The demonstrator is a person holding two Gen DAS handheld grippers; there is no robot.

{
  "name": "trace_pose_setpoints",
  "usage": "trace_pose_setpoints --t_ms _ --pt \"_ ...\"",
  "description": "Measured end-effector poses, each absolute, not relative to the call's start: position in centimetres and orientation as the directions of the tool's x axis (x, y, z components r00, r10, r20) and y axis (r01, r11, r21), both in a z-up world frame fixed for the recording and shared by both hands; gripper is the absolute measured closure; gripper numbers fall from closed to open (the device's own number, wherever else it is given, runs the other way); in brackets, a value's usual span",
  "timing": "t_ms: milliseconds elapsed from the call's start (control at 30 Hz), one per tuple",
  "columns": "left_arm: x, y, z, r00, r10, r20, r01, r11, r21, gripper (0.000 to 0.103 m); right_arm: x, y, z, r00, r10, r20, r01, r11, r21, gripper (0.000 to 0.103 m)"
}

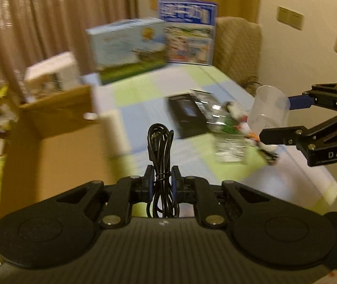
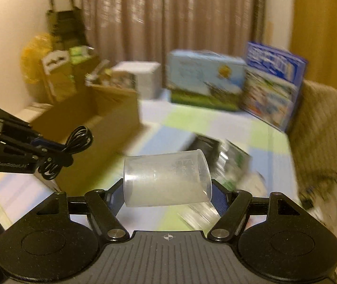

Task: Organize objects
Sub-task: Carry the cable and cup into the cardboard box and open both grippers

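Two tongs are in the air above the table (image 1: 215, 75), each with one thing. The left tongs (image 1: 161, 177) are pressed together on one black coiled cable (image 1: 160, 146), which stands up between the pads. The right tongs (image 2: 168, 189) are spread wide around one clear plastic cup (image 2: 166, 179), lying sideways between the fingers. Beyond both tongs on the table lie one black box (image 1: 187, 116) and some blurred packets (image 1: 230, 137); farther back stand two printed cartons (image 1: 128, 47). One open cardboard box (image 1: 62, 127) is left of the left tongs.
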State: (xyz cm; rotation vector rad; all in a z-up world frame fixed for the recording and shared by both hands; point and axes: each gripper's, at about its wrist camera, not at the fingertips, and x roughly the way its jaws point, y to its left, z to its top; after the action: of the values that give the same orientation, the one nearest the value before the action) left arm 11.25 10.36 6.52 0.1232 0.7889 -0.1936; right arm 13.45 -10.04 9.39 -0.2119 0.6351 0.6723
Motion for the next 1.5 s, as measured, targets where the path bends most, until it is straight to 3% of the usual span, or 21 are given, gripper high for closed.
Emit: trace_pose_setpoints --t_ms 333,833,933,1033,1500 --pt "11.6 22.7 6.9 0.681 0.022 -0.732 0.029 0.998 0.057 0.092 15.2 3.8 9.9 0.474 0.645 -0.599 -0.767 0.637 0.078 0.033" --pt "13.2 27.8 2.0 0.652 0.006 -0.758 -0.023 1.0 -0.012 0.091 17.5 12.0 4.7 0.382 0.646 -0.661 -0.805 0.584 0.105 0.033" --pt "13.0 28.4 1.9 0.662 0.022 -0.749 -0.057 0.998 -0.021 0.073 18.0 12.1 4.4 0.366 0.65 -0.666 -0.798 0.587 0.134 0.032" --pt "12.2 28.7 2.7 0.682 0.027 -0.731 -0.072 0.997 -0.031 0.07 17.8 11.3 4.9 0.396 0.65 -0.648 -0.782 0.609 0.132 0.03" --pt "6.1 24.7 7.6 0.761 0.031 -0.648 -0.099 0.993 -0.07 0.033 12.9 0.8 8.4 0.553 0.556 -0.62 -0.638 0.762 0.114 0.029"
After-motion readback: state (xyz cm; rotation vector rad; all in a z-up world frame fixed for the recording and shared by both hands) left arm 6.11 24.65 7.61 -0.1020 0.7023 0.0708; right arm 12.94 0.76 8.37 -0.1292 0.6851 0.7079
